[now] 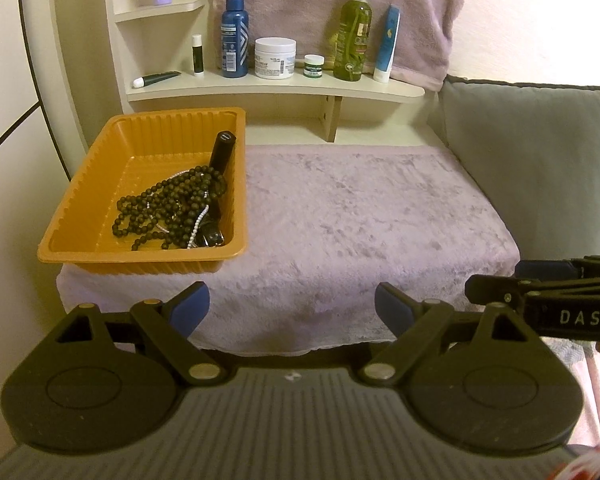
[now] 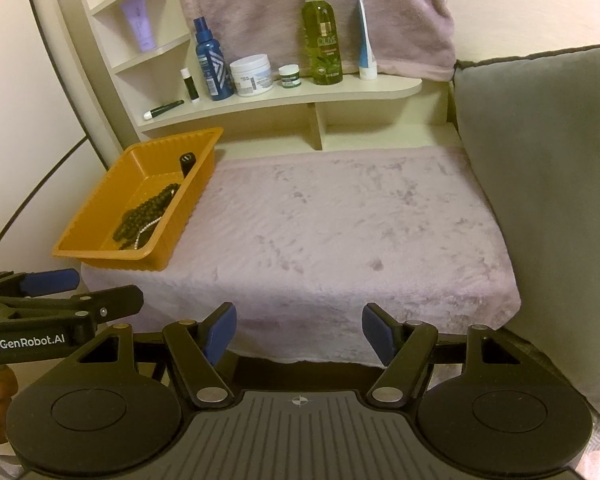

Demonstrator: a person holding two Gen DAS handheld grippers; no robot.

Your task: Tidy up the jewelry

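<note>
An orange ribbed tray (image 1: pixel 76 216) (image 2: pixel 100 216) sits at the left of a towel-covered surface. In it lie a dark bead necklace (image 1: pixel 160 208) (image 2: pixel 148 208), a thin pearl strand (image 1: pixel 198 226), a small dark-and-silver piece at the near corner (image 1: pixel 212 238) and a black tube (image 1: pixel 222 152) (image 2: pixel 187 164) leaning on the right wall. My left gripper (image 1: pixel 292 306) is open and empty, held back from the towel's front edge. My right gripper (image 2: pixel 296 330) is open and empty too, at the front edge. Each gripper shows from the side in the other's view.
A pale pink towel (image 1: pixel 360 220) (image 2: pixel 340 232) covers the surface. A shelf (image 1: pixel 276 88) behind holds a blue spray bottle (image 1: pixel 234 32), white jar (image 1: pixel 275 58), small green jar (image 1: pixel 314 66), olive spray bottle (image 1: pixel 353 36) and tubes. A grey cushion (image 1: pixel 540 160) (image 2: pixel 548 200) stands at right.
</note>
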